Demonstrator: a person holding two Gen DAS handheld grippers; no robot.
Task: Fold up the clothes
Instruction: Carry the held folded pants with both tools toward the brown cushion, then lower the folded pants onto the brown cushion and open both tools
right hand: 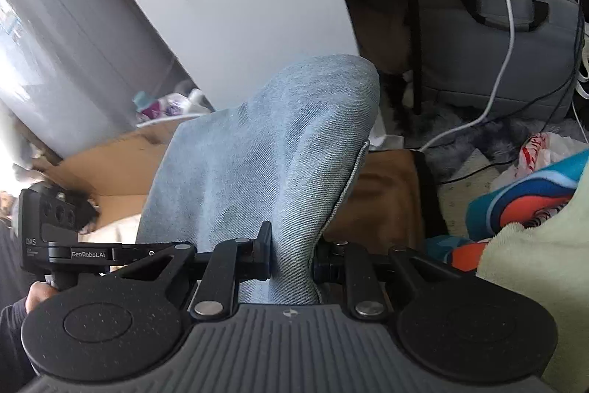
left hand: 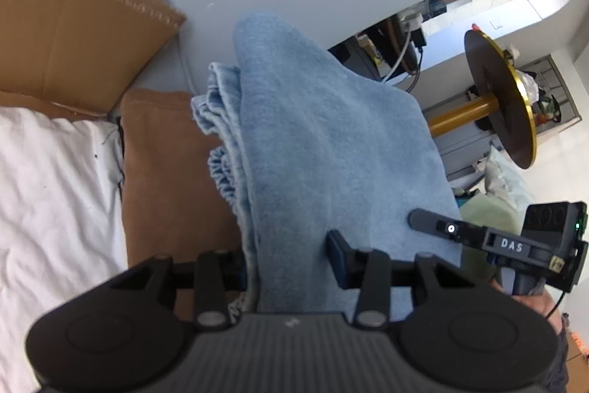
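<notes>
The light blue denim garment (left hand: 324,150) hangs in the air between both tools, above a brown quilted cushion (left hand: 165,164) and white bedsheet (left hand: 51,194). Judged heavy for cloth, soft but thick, it should sag and slide rather than crease sharply; best held at its bunched edges, as now. The left gripper (left hand: 291,256) has its jaws clenched on the near edge; the right gripper (right hand: 291,256) likewise clamps a fold. The left view alone shows gathered hems at the garment's left side; the right view alone shows a stitched seam and a grey laptop bag (right hand: 489,43) beyond.
</notes>
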